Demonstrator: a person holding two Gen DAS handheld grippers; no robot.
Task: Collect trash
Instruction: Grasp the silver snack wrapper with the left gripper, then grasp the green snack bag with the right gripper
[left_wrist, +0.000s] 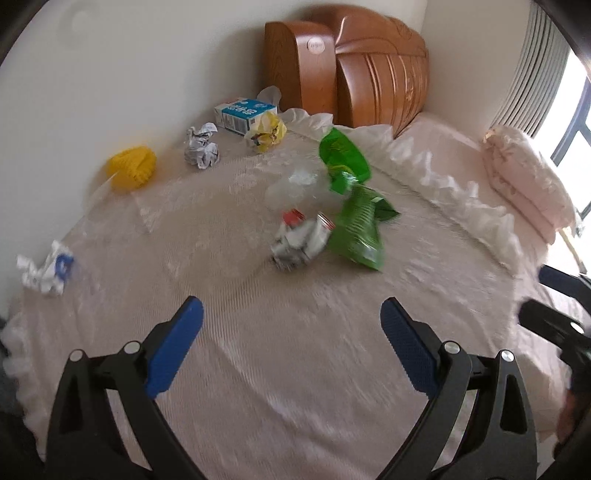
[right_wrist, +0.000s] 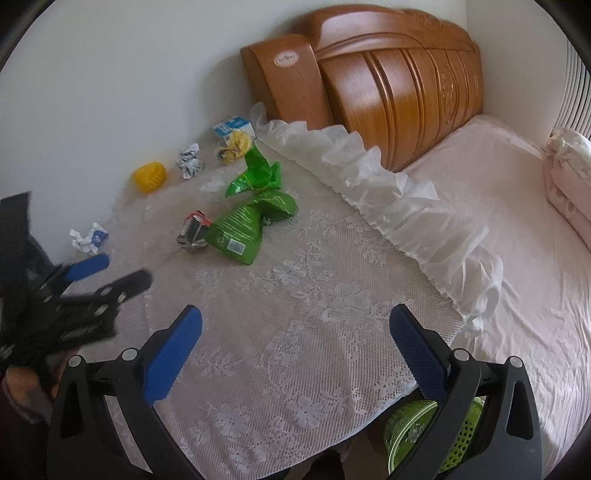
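Both the left gripper (left_wrist: 291, 345) and right gripper (right_wrist: 295, 347) hover with jaws apart and empty above the bed (right_wrist: 295, 314); the crumpled wrapper (left_wrist: 299, 242) and green bag (left_wrist: 360, 230) lie well ahead.

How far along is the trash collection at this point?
Barely begun, by the look of it. Both the left gripper and right gripper are open and empty. The green wrappers, crushed can, paper balls and yellow wrapper lie on the bed. The green basket looks nearly empty.
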